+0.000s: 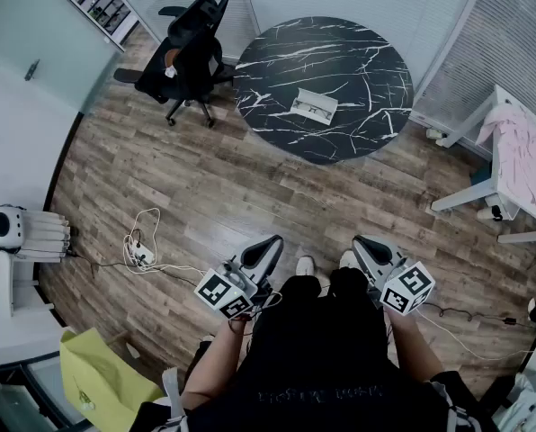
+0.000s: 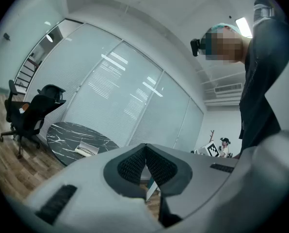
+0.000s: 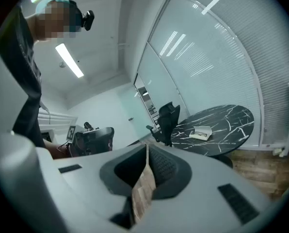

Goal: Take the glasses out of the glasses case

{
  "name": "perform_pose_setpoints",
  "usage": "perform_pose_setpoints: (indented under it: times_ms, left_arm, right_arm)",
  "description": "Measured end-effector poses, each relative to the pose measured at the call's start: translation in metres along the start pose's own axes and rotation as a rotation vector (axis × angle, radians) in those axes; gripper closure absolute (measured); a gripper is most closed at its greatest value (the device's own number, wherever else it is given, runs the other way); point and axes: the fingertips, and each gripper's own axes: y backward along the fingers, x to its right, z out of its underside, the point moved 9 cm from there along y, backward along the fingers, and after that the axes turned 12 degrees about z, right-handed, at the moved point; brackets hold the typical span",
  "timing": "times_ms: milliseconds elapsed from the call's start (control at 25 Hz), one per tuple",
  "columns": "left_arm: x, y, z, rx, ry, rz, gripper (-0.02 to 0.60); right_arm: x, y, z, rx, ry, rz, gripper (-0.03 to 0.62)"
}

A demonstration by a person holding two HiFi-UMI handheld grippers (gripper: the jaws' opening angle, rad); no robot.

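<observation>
Glasses case (image 1: pixel 314 106): qty 1, white, lid apparently open, near centre of round table (image 1: pixel 358 66), well apart from both grippers. Whether glasses lie inside: too small to confirm. Expect them light, fragile, w/ slippery lenses; take hold at bridge or temple, never on a lens. Left gripper (image 1: pixel 266 247) and right gripper (image 1: pixel 367 247): qty 2, jaws closed, nothing held, near the body.

Round worktop (image 1: pixel 340 70) is black with white marble veins, and the glasses case (image 1: pixel 315 107) on it looks plain white. Floor (image 1: pixel 205 196) is brown wood plank. Black office chair (image 1: pixel 185 52), lime-yellow bag (image 1: pixel 102 381), pink cloth (image 1: pixel 524 147). Left gripper (image 1: pixel 270 244) and right gripper (image 1: pixel 365 244) are pale grey with dark pads, and their cubes have black-and-white square markers.
</observation>
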Motion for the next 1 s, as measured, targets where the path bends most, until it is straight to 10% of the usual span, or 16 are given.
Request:
perform_pose_setpoints:
  times_ms: [440, 1000]
  left_arm:
    - [0.013, -0.01, -0.015, -0.006, -0.067, 0.006, 0.561]
    - [0.024, -0.025, -0.018, 0.029, -0.082, -0.091, 0.561]
  right_arm:
    - [-0.024, -0.002, -0.027, 0.096, 0.134, -0.083, 0.556]
    - [0.031, 0.008, -0.02, 0.105, 0.041, -0.144, 0.556]
